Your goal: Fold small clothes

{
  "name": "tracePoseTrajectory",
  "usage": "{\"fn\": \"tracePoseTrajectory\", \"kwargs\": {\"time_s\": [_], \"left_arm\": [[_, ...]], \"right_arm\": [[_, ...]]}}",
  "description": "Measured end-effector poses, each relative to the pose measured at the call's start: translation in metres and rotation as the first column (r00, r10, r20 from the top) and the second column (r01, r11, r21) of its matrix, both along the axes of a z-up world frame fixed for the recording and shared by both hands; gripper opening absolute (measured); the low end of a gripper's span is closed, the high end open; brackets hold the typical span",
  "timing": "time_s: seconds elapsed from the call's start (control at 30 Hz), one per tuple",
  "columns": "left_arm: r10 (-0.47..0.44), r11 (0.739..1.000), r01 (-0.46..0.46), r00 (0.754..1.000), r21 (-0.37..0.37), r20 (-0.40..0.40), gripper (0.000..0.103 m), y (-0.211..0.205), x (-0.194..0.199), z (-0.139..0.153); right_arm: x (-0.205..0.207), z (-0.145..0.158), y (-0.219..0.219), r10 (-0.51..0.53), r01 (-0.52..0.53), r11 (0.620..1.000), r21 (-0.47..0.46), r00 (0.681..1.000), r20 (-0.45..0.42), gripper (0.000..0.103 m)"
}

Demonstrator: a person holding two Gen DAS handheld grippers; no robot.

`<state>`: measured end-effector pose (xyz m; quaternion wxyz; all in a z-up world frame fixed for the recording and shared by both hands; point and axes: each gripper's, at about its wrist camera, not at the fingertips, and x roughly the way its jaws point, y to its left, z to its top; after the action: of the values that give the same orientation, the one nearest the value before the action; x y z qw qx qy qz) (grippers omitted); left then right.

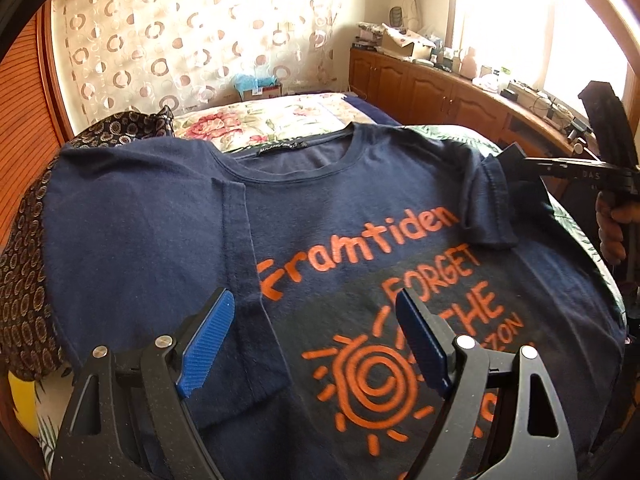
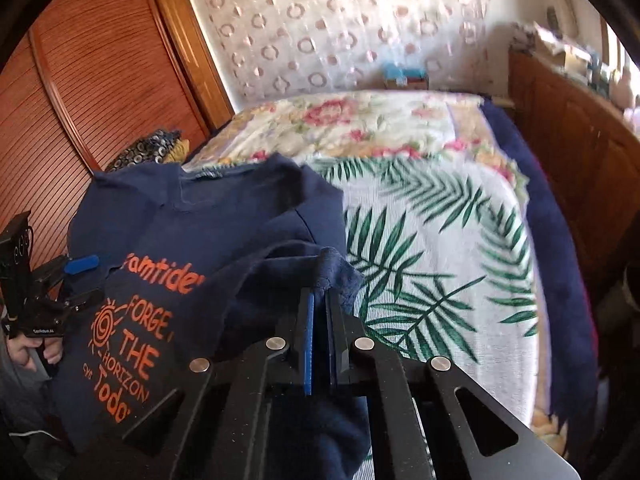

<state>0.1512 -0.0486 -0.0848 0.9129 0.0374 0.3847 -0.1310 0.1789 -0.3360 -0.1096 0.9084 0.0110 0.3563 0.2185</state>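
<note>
**Sleeve fold in hand, right side**

Navy T-shirt fills the frame's centre, flat on the leaf-print bedspread. Right gripper, lower centre, is clamped on the sleeve. Left gripper hovers, jaws apart, empty. Next, probably: carry sleeve inward across the print.

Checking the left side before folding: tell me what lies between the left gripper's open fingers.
Only navy T-shirt fabric under the left gripper, ungripped; left wrist view.
</note>
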Motion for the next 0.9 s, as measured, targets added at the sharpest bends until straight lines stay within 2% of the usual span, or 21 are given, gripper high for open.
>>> {"fn": "tracePoseTrajectory", "kwargs": {"time_s": [0.07, 0.23, 0.43, 0.6, 0.8, 0.9], "left_arm": [[-0.002, 1.000, 0.002, 1.000, -0.010, 0.005, 0.084, -0.002, -0.004, 0.003], [-0.032, 0.999, 0.032, 0.999, -0.040, 0.012, 0.084, -0.008, -0.011, 0.012], [-0.057, 0.997, 0.059, 0.998, -0.058, 0.033, 0.084, -0.021, -0.009, 0.022], [-0.082, 0.994, 0.084, 0.996, -0.062, 0.037, 0.084, -0.036, -0.007, 0.024], [-0.157, 0.982, 0.155, 0.988, -0.105, -0.009, 0.075, -0.063, 0.006, 0.018], [-0.203, 0.971, 0.194, 0.978, -0.141, -0.053, 0.065, -0.080, 0.015, 0.010]], "right_arm": [[-0.015, 0.009, -0.003, 0.002, -0.002, 1.000, 0.000, 0.999, 0.040, 0.004], [-0.056, 0.012, -0.004, 0.051, -0.051, 0.999, 0.004, 0.996, 0.072, 0.004], [-0.093, -0.009, -0.003, 0.097, -0.095, 0.995, -0.040, 0.994, 0.044, 0.004], [-0.109, -0.033, -0.005, 0.090, -0.090, 0.992, -0.091, 0.996, 0.004, 0.004], [-0.125, -0.021, -0.018, 0.015, -0.011, 0.995, -0.098, 0.999, 0.041, 0.004], [-0.125, -0.017, -0.023, -0.068, 0.078, 0.985, -0.151, 0.996, 0.066, 0.017]]}}
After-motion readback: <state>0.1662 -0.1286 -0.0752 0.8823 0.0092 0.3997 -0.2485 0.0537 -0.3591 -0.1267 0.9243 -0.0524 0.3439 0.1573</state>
